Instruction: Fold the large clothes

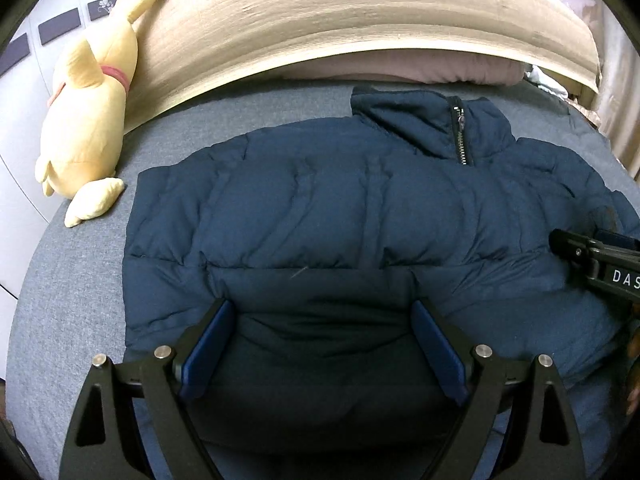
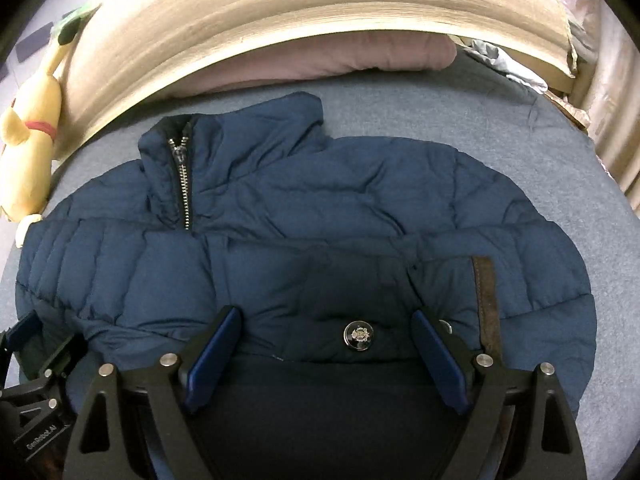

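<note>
The bed (image 1: 80,280) carries my navy puffer jacket (image 1: 340,208), lying flat with its collar toward the headboard (image 1: 320,20). A yellow plush toy (image 1: 88,120) leans at the bed's far left. My left tongs (image 1: 324,344) and right tongs (image 2: 328,352) hang spread wide above the hem, gripping nothing.

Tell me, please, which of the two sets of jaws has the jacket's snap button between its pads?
The right gripper: the silver snap button sits between its open jaws. The left gripper frames only plain quilted jacket.

surface: grey-blue bed (image 1: 80,280) | on it: navy puffer jacket (image 1: 340,208), yellow plush toy (image 1: 88,120), pink pillow (image 2: 320,60)
</note>
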`<act>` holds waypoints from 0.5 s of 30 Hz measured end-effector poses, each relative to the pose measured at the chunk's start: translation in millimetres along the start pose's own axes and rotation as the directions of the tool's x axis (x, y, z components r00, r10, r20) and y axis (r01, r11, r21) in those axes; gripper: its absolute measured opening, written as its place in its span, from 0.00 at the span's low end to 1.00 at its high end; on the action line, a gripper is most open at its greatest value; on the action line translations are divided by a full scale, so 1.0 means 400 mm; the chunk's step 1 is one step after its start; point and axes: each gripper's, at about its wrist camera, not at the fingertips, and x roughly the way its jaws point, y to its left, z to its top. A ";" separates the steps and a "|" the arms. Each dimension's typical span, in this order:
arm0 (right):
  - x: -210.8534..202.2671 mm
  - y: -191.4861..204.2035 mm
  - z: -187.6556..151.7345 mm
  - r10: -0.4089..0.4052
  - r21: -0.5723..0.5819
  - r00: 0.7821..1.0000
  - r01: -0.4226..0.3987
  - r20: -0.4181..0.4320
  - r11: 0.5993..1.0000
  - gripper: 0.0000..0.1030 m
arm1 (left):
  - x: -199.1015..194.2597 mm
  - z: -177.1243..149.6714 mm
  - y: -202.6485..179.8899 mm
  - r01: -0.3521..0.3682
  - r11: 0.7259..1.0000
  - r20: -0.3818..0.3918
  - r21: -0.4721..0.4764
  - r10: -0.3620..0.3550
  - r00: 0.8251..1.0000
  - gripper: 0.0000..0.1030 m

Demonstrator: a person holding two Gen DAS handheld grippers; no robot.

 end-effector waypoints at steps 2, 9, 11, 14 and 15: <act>0.006 -0.003 -0.001 -0.003 -0.001 1.000 0.003 -0.004 1.000 0.87 | 0.001 -0.001 0.001 -0.002 1.000 0.000 0.001 0.002 1.000 0.88; 0.006 -0.004 -0.001 -0.004 -0.012 1.000 0.004 -0.016 1.000 0.88 | 0.009 0.003 -0.003 -0.010 1.000 -0.004 0.003 0.010 1.000 0.88; -0.010 -0.008 0.001 0.003 -0.016 1.000 -0.003 -0.016 1.000 0.88 | 0.001 0.006 -0.004 -0.009 1.000 -0.002 0.009 0.009 1.000 0.88; -0.070 -0.019 -0.006 0.017 -0.007 0.999 -0.017 0.038 1.000 0.88 | -0.037 0.010 0.010 -0.006 1.000 0.023 -0.004 0.006 1.000 0.88; -0.093 -0.019 -0.014 0.029 -0.018 0.998 -0.029 0.055 0.999 0.88 | -0.054 0.009 0.016 -0.004 1.000 0.042 -0.011 0.004 0.999 0.88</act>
